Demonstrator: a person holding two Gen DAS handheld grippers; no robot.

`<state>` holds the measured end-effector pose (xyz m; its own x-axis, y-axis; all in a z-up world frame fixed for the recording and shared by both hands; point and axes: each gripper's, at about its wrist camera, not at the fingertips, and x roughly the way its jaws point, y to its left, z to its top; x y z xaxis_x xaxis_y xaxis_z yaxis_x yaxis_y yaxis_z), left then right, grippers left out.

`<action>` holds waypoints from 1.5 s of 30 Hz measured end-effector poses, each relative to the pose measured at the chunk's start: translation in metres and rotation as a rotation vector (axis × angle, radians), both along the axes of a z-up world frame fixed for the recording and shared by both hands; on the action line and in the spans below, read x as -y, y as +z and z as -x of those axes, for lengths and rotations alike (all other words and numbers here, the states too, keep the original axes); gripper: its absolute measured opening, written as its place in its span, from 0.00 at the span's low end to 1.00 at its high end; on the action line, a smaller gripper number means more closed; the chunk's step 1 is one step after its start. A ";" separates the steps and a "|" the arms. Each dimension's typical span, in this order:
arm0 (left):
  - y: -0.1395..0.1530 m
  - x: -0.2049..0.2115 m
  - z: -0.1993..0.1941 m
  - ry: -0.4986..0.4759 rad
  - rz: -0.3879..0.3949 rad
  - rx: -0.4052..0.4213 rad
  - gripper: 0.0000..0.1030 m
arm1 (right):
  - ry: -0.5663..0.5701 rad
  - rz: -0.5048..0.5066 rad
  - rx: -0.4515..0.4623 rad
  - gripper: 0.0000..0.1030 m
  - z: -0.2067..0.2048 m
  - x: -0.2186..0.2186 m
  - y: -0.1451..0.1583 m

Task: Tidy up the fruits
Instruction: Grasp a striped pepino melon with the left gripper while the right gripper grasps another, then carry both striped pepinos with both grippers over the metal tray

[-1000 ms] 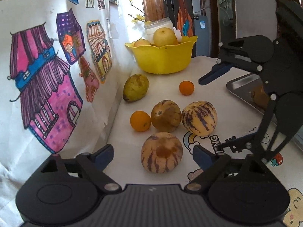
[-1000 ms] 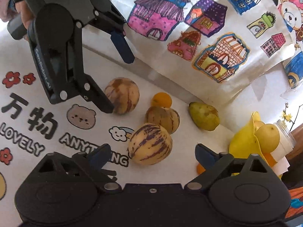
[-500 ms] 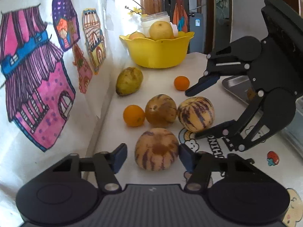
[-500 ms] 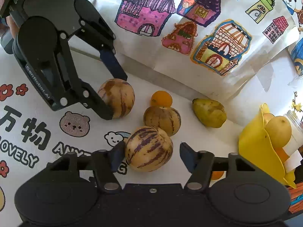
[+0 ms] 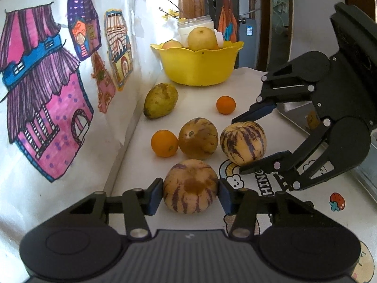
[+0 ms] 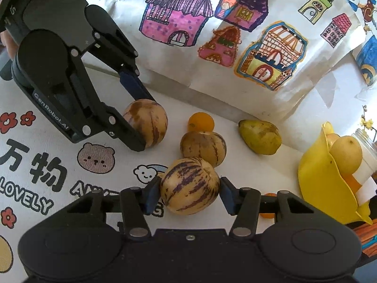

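- Two grips closing at once: left gripper (image 5: 191, 192) with fingers (image 5: 154, 194) just drawn in against the near melon (image 5: 190, 185), pads touching its sides at 9 and 3 o'clock; clamped, by the look of it.
- Same for the right gripper (image 6: 189, 192): fingers (image 6: 150, 195) just narrowed onto the purple-striped melon (image 6: 190, 185), pads pressed to both flanks.
- Both melons resting on the table (image 5: 202, 105), neither lifted yet.
- From the left wrist view: striped melon at 1 o'clock of the near one, held between the right gripper's fingers; a third, browner melon (image 5: 198, 135) at 12 o'clock, touching or nearly touching an orange (image 5: 164, 143) at 11 o'clock.
- Farther out: a pear (image 5: 160, 100) at 11 o'clock by the wall, a small orange (image 5: 226, 104) at 1 o'clock, then a yellow bowl (image 5: 198, 64) at 12 o'clock already holding some fruit.
- A metal tray (image 5: 293, 113) at 2 o'clock, behind the right gripper; one small fruit apparently in it, too hidden to name.
- Step in hand, as judged: the grasp, two melons taken together.
- Next move likely calls for a straight lift of each, clear of the brown melon close by, then a carry to bowl or tray; which one cannot be told.
- Round, smooth skins: firm centred hold needed, or a melon may roll out.
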<state>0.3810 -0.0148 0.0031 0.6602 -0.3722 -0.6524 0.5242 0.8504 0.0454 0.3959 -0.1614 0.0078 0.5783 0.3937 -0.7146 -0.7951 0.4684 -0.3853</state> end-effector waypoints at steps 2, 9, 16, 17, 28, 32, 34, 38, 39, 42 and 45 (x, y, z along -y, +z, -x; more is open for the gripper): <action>0.000 0.000 0.001 0.008 0.008 -0.002 0.52 | -0.010 -0.002 0.012 0.53 0.004 0.001 0.000; 0.001 -0.003 0.006 0.050 0.049 -0.025 0.52 | -0.045 -0.021 0.031 0.53 0.017 0.004 0.000; 0.000 -0.007 0.021 0.082 0.100 -0.031 0.51 | -0.049 -0.042 0.042 0.53 0.037 0.007 0.000; 0.000 -0.007 0.024 0.087 0.108 -0.032 0.51 | -0.046 -0.046 0.045 0.53 0.040 0.007 0.000; 0.003 -0.003 0.049 0.139 0.175 -0.053 0.51 | -0.064 -0.094 0.074 0.53 0.081 0.026 0.012; 0.004 0.001 0.065 0.164 0.226 -0.013 0.51 | -0.112 -0.155 0.076 0.53 0.100 0.044 0.019; 0.004 0.008 0.073 0.169 0.247 -0.003 0.51 | -0.138 -0.182 0.079 0.53 0.111 0.055 0.023; 0.006 0.025 0.089 0.156 0.266 0.005 0.51 | -0.166 -0.203 0.093 0.53 0.134 0.079 0.028; 0.007 0.030 0.093 0.148 0.273 0.005 0.51 | -0.171 -0.206 0.101 0.53 0.140 0.085 0.029; 0.011 0.044 0.103 0.122 0.296 -0.002 0.51 | -0.211 -0.227 0.118 0.53 0.154 0.104 0.035; 0.014 0.058 0.112 0.098 0.308 -0.008 0.51 | -0.255 -0.249 0.133 0.53 0.165 0.122 0.041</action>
